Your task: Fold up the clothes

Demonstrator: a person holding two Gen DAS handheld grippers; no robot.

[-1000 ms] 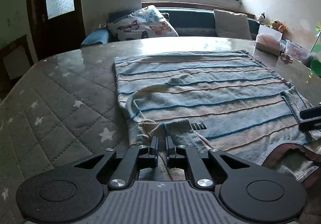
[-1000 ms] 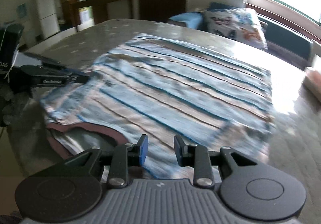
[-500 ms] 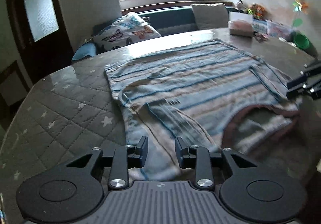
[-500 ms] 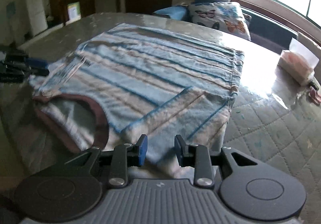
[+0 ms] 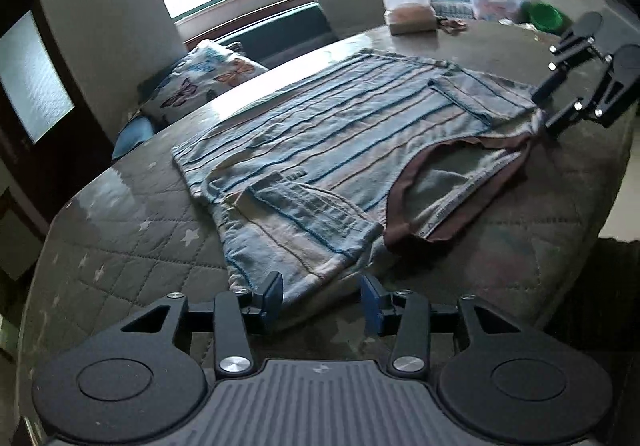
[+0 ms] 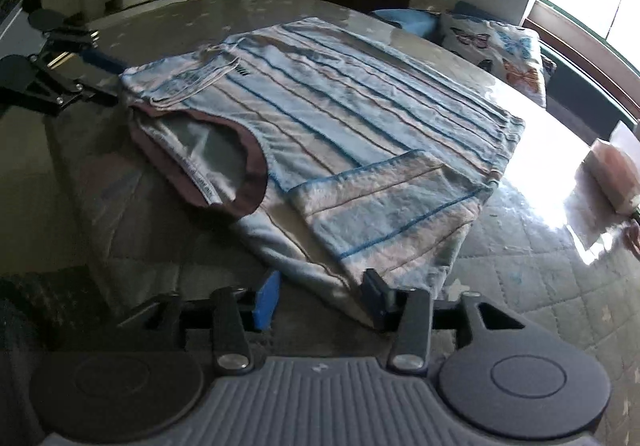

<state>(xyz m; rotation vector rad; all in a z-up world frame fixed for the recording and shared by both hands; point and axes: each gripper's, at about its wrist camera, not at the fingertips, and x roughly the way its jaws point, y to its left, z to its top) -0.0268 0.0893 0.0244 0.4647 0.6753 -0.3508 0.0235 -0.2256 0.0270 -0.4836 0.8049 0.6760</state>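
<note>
the quilted table [image 5: 120,246] spread out ahead of both grippers, and the striped shirt [image 5: 340,134] lay flat on it, both sleeves folded in over the body and the brown neckline [image 6: 248,182] toward the near edge. the left gripper [image 5: 322,300] stood at the shirt's near left shoulder, its jaws opening, cloth edge between them but not pinched. the right gripper [image 6: 320,300] stood at the other shoulder, its jaws opening too, with the fabric loose between the pads. the shirt looked light, soft and floppy, likely to sag and slide on the glossy cover, so pinching both shoulder corners seemed best. a strip of print ran inside the collar, too small to read.
</note>
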